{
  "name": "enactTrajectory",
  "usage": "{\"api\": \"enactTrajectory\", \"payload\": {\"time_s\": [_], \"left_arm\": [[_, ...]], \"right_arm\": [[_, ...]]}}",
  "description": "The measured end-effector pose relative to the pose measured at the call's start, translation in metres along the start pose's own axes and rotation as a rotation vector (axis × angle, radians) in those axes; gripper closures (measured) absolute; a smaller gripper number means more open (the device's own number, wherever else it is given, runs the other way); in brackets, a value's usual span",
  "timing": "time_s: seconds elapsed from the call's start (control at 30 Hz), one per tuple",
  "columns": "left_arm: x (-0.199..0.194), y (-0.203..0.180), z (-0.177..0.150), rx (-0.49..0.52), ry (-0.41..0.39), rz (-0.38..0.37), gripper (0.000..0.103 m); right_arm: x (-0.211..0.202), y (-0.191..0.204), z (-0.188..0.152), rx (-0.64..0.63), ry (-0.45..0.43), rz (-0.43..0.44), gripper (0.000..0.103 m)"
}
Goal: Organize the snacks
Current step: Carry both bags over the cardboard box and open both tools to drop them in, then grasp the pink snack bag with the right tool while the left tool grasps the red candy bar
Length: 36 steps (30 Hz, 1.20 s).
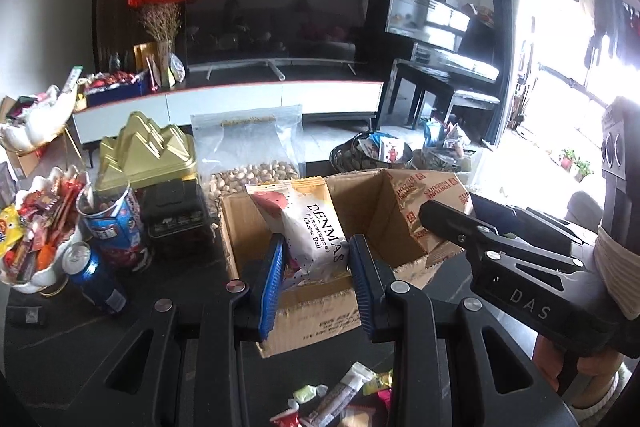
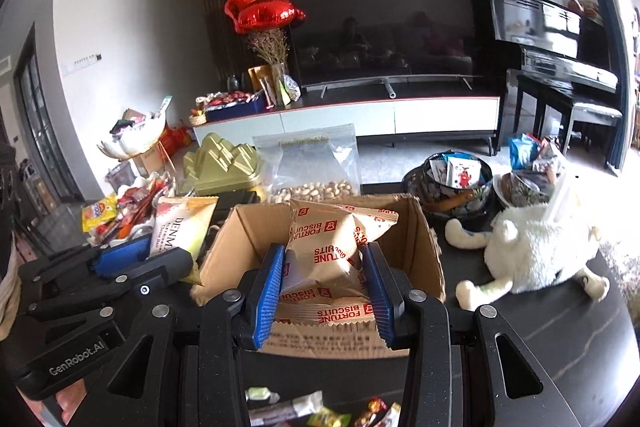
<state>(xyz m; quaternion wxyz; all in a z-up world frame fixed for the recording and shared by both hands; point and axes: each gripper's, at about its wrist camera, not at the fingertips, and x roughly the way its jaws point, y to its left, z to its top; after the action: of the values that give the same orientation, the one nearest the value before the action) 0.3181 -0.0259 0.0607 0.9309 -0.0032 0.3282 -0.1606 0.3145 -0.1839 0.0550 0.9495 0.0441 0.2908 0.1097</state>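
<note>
An open cardboard box (image 1: 312, 311) (image 2: 248, 235) stands on the dark table. My left gripper (image 1: 318, 259) is shut on a white Denmas cheese ball bag (image 1: 316, 227) and holds it over the box's left part; the bag also shows in the right wrist view (image 2: 180, 227). My right gripper (image 2: 324, 271) is shut on a tan Fortune Biscuits bag (image 2: 336, 247) over the box's right part; that bag also shows in the left wrist view (image 1: 424, 199). Another Fortune Biscuits bag (image 2: 340, 313) lies inside the box.
Loose candies (image 1: 332, 399) lie on the near table edge. Left: a blue can (image 1: 94, 277), a chips tube (image 1: 114, 223), a white bowl of snacks (image 1: 36, 235), a gold tin (image 1: 148, 155). A nut bag (image 1: 252, 163) stands behind the box. A plush toy (image 2: 536, 247) and snack bowls (image 2: 456, 183) lie right.
</note>
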Motion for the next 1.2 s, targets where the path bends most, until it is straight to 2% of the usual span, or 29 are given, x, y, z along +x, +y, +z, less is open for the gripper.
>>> {"api": "enactTrajectory", "payload": {"time_s": [0.17,0.23,0.3,0.33,0.37,0.5,0.87,1.1,1.2], "left_arm": [[0.023,0.005,0.005,0.005,0.002,0.045,0.070],[0.029,0.007,0.006,0.008,-0.008,0.069,0.066],[0.035,0.008,0.006,0.015,-0.011,0.083,0.051],[0.036,0.009,0.007,0.015,-0.010,0.086,0.048],[0.037,0.010,0.006,0.017,-0.011,0.088,0.048],[0.030,0.012,0.001,0.005,-0.015,0.107,0.046],[-0.026,0.008,-0.023,0.004,-0.086,0.192,0.035],[-0.062,0.002,-0.048,0.029,-0.135,0.218,0.028],[-0.076,-0.001,-0.062,0.041,-0.170,0.241,0.027]], "right_arm": [[0.024,-0.008,0.005,0.007,0.022,-0.003,0.061],[0.035,-0.013,0.004,0.023,0.031,0.006,0.061],[0.043,-0.016,0.004,0.036,0.037,-0.008,0.056],[0.047,-0.017,0.003,0.040,0.040,-0.008,0.049],[0.049,-0.019,0.002,0.046,0.043,-0.010,0.044],[0.049,-0.019,-0.003,0.049,0.044,-0.021,0.044],[0.009,-0.005,-0.022,0.074,0.040,-0.019,0.044],[-0.034,0.013,-0.042,0.048,-0.023,-0.057,0.044],[-0.053,0.020,-0.052,0.044,-0.063,-0.075,0.037]]}}
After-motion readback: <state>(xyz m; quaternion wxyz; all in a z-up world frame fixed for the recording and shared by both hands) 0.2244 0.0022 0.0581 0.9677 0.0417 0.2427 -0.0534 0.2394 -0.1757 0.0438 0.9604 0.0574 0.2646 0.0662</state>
